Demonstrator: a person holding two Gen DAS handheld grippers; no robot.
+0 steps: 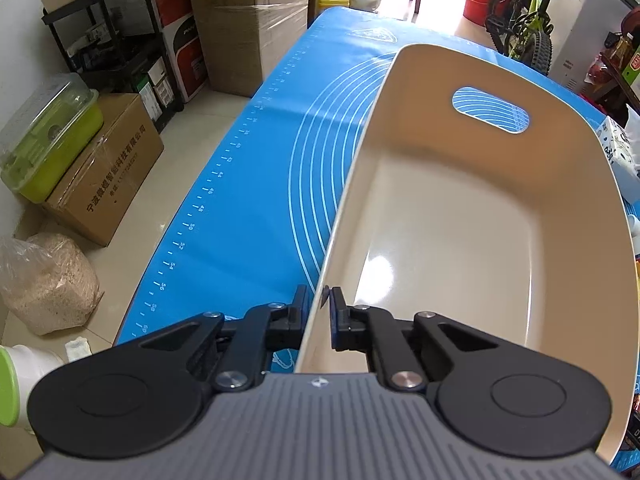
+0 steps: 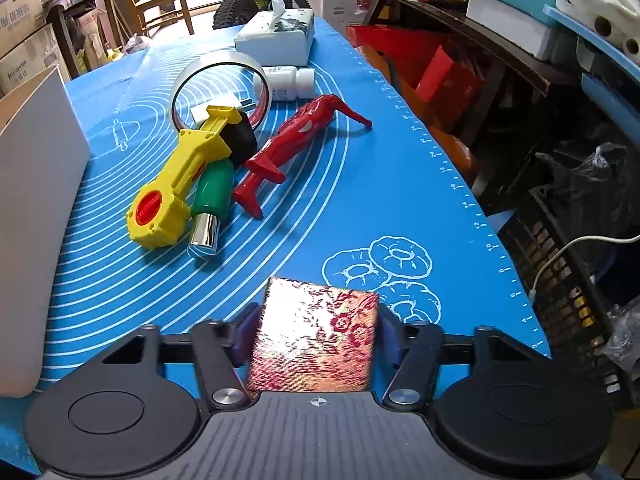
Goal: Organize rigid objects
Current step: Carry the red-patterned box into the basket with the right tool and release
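A cream plastic bin (image 1: pixel 448 220) with a handle cut-out stands empty on the blue mat (image 1: pixel 248 184). My left gripper (image 1: pixel 319 311) is shut on the bin's near left wall, one finger outside and one inside. In the right wrist view my right gripper (image 2: pixel 316 332) is shut on a shiny gold-and-red patterned box (image 2: pixel 316 340), a pad against each side. Beyond it on the mat (image 2: pixel 392 200) lie a yellow toy gun (image 2: pixel 180 176), a green bottle with a chrome cap (image 2: pixel 212 196), a red figure (image 2: pixel 296 144), a tape roll (image 2: pixel 220 66) and a white pill bottle (image 2: pixel 288 82).
A tissue pack (image 2: pixel 276 36) lies at the mat's far end. The bin's white outer wall (image 2: pixel 36 200) stands at the left of the right wrist view. Cardboard boxes (image 1: pixel 104 168) and a sack (image 1: pixel 48 284) sit on the floor to the left; shelves and crates (image 2: pixel 560 280) line the right.
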